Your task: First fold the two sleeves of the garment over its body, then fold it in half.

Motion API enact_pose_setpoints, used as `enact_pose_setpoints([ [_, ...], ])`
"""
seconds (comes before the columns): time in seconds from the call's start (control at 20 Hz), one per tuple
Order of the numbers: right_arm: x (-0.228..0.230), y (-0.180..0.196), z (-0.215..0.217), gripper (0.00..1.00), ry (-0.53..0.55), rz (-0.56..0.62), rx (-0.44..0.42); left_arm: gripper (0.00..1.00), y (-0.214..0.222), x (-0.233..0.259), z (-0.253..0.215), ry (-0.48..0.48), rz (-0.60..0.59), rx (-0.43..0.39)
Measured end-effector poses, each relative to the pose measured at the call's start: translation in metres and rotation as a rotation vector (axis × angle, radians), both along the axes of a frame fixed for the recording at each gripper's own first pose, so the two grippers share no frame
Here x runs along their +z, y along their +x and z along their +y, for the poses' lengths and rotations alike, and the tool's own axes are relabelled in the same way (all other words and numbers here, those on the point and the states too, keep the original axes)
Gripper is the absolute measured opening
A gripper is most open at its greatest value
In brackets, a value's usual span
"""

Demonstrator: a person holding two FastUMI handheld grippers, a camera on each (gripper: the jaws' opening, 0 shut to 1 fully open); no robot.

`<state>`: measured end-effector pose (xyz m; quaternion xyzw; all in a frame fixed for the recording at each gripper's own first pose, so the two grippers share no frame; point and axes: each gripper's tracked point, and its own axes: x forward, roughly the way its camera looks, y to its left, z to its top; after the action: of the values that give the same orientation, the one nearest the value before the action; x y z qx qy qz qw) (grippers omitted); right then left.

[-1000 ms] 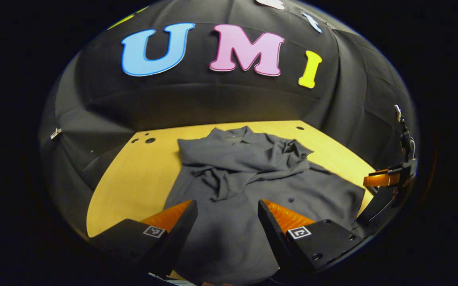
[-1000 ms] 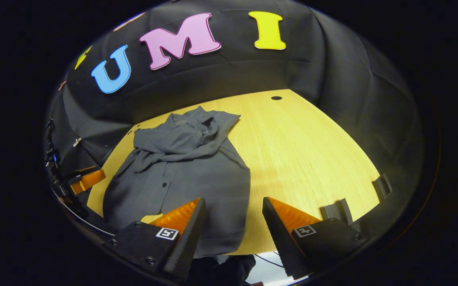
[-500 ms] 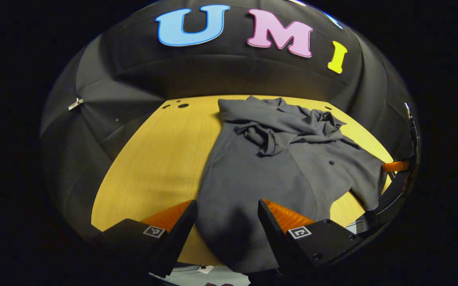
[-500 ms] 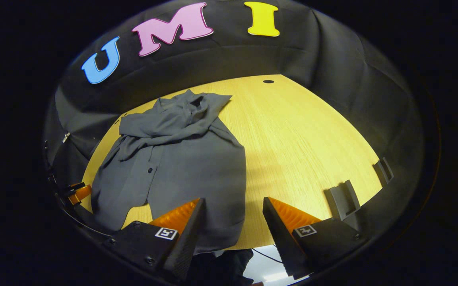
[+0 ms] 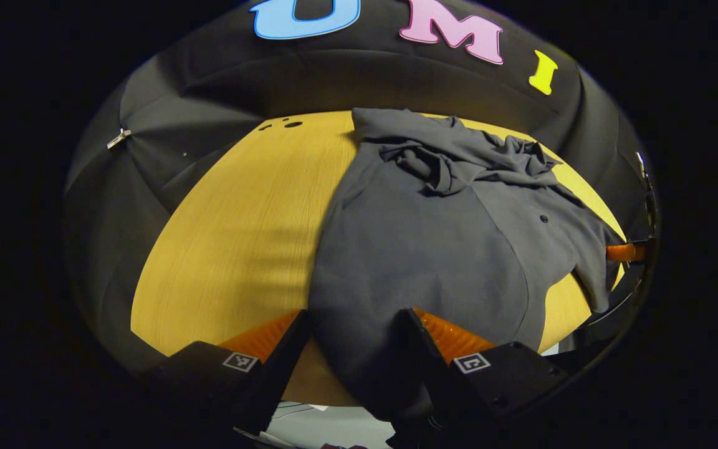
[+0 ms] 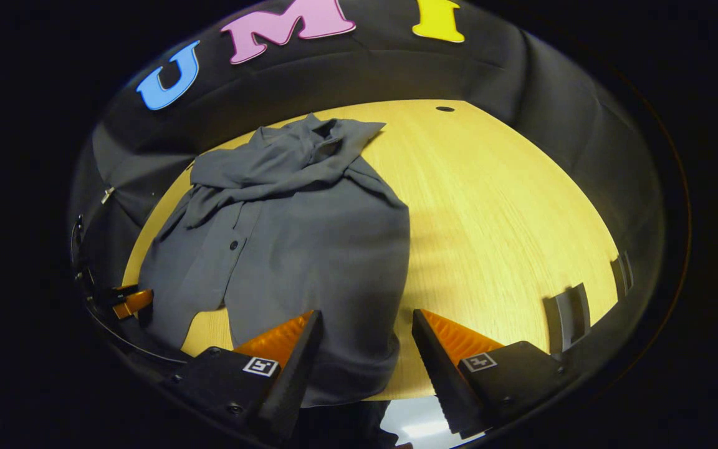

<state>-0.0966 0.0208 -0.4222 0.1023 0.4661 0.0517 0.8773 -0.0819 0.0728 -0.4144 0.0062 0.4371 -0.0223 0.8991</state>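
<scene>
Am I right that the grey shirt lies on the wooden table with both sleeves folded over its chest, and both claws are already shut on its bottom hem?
Not quite: both claws are open. In the left gripper view the left claw straddles the hem of the shirt, unpinched; the right gripper view shows the right claw likewise. The sleeves do lie bunched over the chest, on the table.
</scene>
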Motion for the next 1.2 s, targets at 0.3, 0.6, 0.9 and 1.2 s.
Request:
enact_pose_setpoints([
  [0.3, -0.007, 0.006, 0.006, 0.83, -0.112, -0.021, 0.065, 0.89, 0.003, -0.001, -0.016, -0.009, -0.045, -0.062],
  [0.6, -0.006, 0.008, 0.02, 0.11, -0.062, 0.02, 0.144, 0.07, 0.017, 0.0, -0.032, 0.018, 0.016, -0.149],
  [0.9, 0.019, -0.025, 0.017, 0.11, 0.01, 0.008, 0.123, 0.06, -0.02, 0.022, -0.027, -0.03, 0.042, -0.143],
  [1.2, 0.067, -0.027, 0.009, 0.11, 0.082, -0.073, 0.07, 0.06, -0.02, 0.057, -0.021, -0.089, 0.013, -0.101],
])
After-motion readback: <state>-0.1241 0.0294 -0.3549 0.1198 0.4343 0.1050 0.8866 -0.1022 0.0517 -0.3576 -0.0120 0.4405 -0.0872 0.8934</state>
